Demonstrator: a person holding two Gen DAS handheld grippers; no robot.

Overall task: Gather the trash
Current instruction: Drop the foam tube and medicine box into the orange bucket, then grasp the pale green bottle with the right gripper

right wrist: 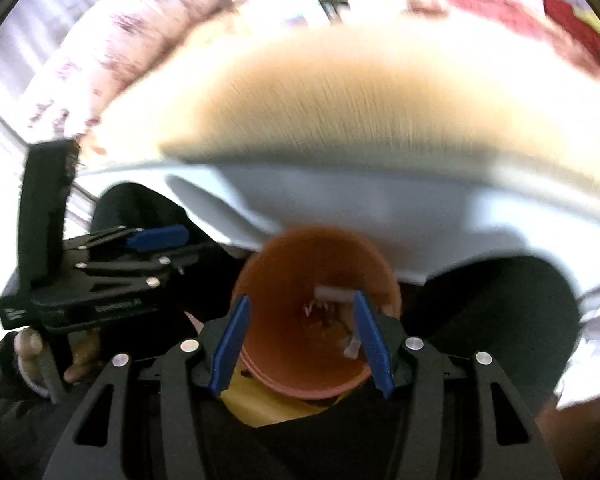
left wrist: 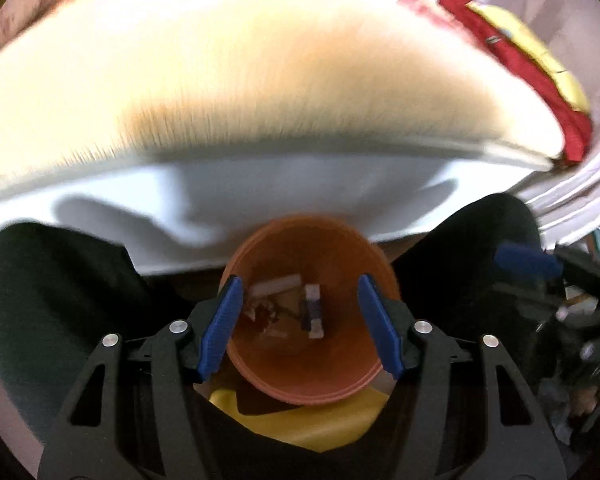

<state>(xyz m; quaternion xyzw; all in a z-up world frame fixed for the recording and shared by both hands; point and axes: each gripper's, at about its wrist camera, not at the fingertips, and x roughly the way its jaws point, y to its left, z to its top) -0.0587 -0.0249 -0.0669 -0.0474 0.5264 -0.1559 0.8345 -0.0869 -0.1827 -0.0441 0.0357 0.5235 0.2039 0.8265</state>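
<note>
Blurred scraps (left wrist: 284, 308) inside bin (left wrist: 308, 384)

The left gripper (left wrist: 300, 326) points downward with its blue fingers (left wrist: 222, 326) spread wide. The right gripper (right wrist: 302, 346) points down too, its fingers (right wrist: 231, 344) also wide apart. A hand (right wrist: 32, 354) grips the left gripper's handle.

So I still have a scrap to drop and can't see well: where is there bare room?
The bare stretch is the tan tabletop, between its white front edge and the red and yellow item far right. The orange bin between the knees already holds scraps but has room. Right of the right knee it is cluttered. Both grippers are open, empty.
</note>
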